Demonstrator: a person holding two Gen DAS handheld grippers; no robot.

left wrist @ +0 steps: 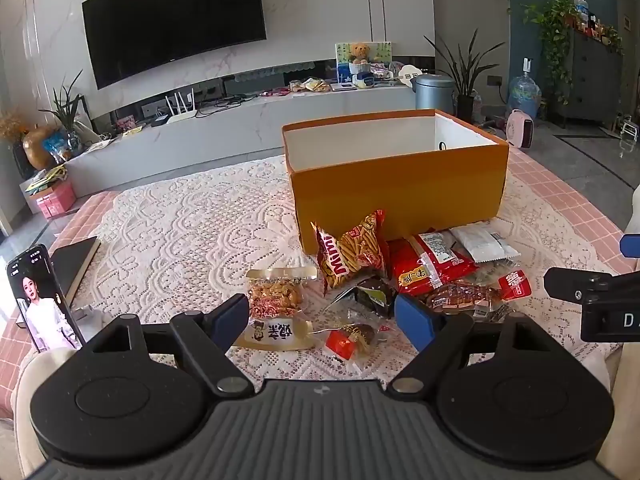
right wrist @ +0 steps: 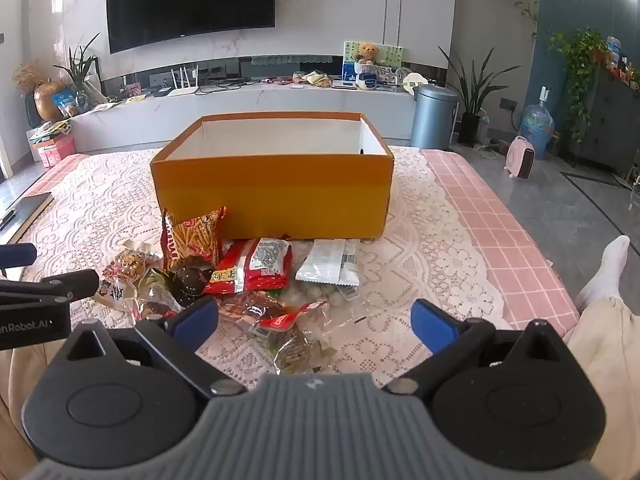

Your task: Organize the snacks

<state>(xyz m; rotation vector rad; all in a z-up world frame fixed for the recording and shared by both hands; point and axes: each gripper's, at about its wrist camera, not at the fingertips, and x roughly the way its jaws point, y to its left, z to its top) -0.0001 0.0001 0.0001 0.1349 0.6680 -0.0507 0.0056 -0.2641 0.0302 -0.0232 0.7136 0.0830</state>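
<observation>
A phone (left wrist: 42, 298) leans at the far left of the lace-covered surface (left wrist: 180, 220), a book (left wrist: 76, 258) behind it. The left hand-held gripper (left wrist: 322, 318) hangs wide apart over a peanut pack (left wrist: 276, 294) and small wrapped sweets. The snacks (right wrist: 240, 272) lie heaped just before the orange box (right wrist: 276, 188), the Mimi bag (right wrist: 192, 238) leaning at its front. The right hand-held gripper (right wrist: 316, 320) is wide too, holding nothing.
</observation>
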